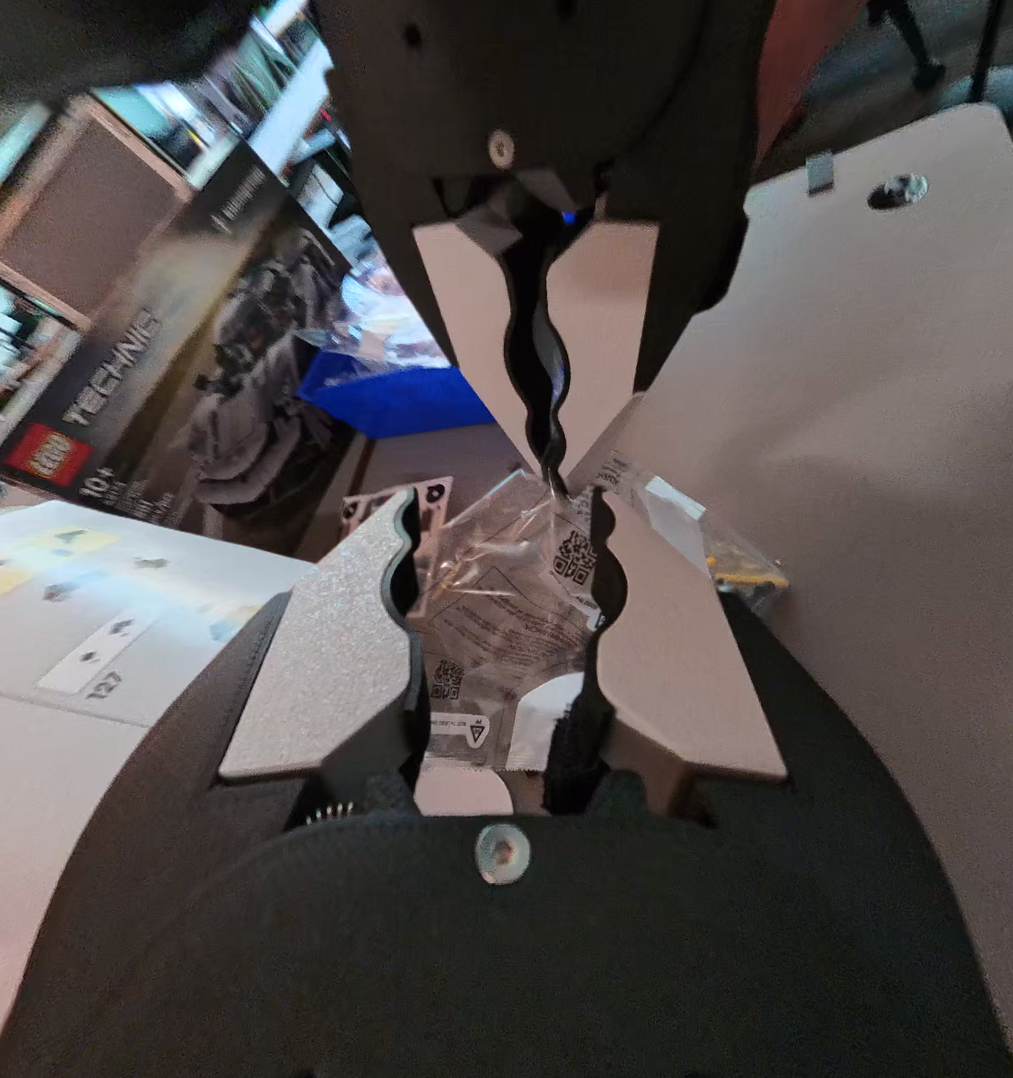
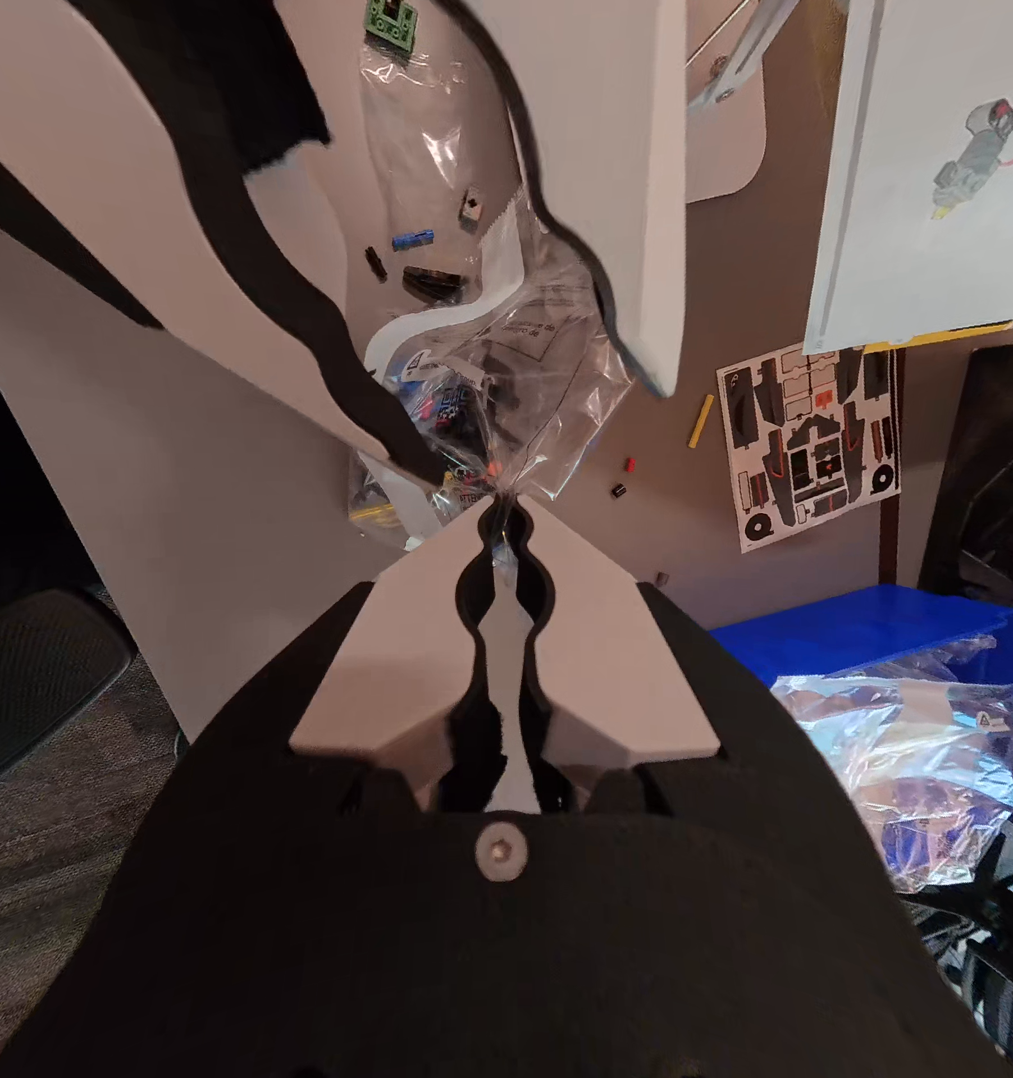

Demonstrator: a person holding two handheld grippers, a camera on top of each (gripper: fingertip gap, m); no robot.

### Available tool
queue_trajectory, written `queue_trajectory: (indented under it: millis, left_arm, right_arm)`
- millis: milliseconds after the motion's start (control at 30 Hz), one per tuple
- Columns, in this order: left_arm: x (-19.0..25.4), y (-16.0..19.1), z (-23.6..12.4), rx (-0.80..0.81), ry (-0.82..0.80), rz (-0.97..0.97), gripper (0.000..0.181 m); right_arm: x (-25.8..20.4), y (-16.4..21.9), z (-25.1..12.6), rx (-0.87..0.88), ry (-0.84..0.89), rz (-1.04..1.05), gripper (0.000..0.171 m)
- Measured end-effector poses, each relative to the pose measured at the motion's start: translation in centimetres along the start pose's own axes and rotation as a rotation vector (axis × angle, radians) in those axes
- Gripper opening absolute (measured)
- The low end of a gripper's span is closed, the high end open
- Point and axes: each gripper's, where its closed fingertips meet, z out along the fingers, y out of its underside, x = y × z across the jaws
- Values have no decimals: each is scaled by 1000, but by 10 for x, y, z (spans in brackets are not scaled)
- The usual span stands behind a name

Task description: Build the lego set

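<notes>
Print shows on three things (its words are not repeated here): a dark set box (image 1: 160,373) left of the left gripper (image 1: 503,501), with a red logo square and pale lettering; a clear bag (image 1: 504,630) between its fingers, with black square codes, a warning triangle and fine print; an open booklet (image 1: 101,612) lower left, with a page number
</notes>
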Motion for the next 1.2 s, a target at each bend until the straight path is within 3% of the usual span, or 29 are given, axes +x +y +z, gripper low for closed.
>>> queue_trajectory:
  millis: [67,267,300,333,467,567,700,800,1000,1200]
  left_arm:
    - [4,9,11,-64,63,-5,55]
    - [5,20,27,-103,120,-99,13]
    - [5,23,27,-115,115,-99,1]
    - [1,27,28,-131,88,-105,0]
    - [-2,23,22,-79,88,-179,0]
    - [-8,20,19,-45,83,-226,0]
    - [-9,17,18,-22,77,-251,0]
    - [-14,14,12,16,55,-296,0]
    - [-47,7,-22,189,-35,-481,0]
    - [-54,24,-30,252,-61,-615,0]
  right_arm:
    - [1,-1,1,4,10,-28,0]
    - [12,-3,1,100,63,23,0]
    - [15,-4,-2,158,81,79,12]
    - [16,-1,-6,210,97,134,31]
    - [-7,24,0,416,8,335,52]
    - [-29,47,40,495,-129,489,48]
    - [-30,50,67,576,-111,524,0]
    - [-32,44,59,540,-147,465,0]
    - [-11,30,3,377,-156,344,0]
    - [6,26,-3,151,-201,268,0]
